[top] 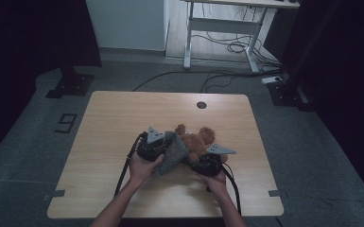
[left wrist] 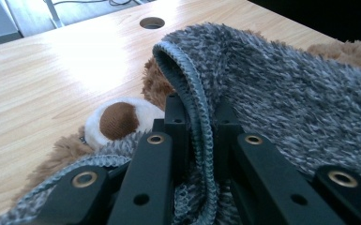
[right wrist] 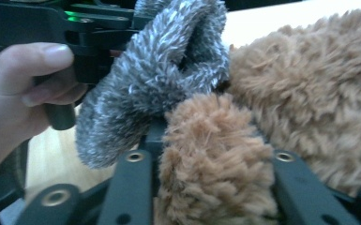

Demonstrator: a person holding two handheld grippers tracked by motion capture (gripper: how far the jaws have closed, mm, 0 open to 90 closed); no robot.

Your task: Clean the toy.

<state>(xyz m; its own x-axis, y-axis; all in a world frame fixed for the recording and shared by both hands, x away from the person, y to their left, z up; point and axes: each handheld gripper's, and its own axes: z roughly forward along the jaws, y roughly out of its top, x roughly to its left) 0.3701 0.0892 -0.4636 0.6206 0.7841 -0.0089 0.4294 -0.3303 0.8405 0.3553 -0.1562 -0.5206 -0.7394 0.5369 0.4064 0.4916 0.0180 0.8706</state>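
A brown teddy bear point(top: 196, 139) lies near the middle of the wooden table point(top: 123, 113), partly under a grey fuzzy cloth point(top: 175, 153). My left gripper point(top: 162, 146) is shut on the cloth's stitched hem point(left wrist: 199, 108), which runs up between its jaws. Beneath the cloth the bear's white snout with a brown nose point(left wrist: 117, 119) peeks out. My right gripper point(top: 199, 161) comes in from the bear's near right side. A brown plush limb point(right wrist: 215, 164) fills the gap between its jaws and touches both. The grey cloth point(right wrist: 159, 75) hangs just beyond, held by the left gripper point(right wrist: 89, 33).
A round cable hole point(top: 201, 105) sits near the table's far edge. Bare wood lies to the left, right and front of the toy. Beyond the table stands a white desk frame point(top: 222, 28) with cables on the floor point(top: 227, 47).
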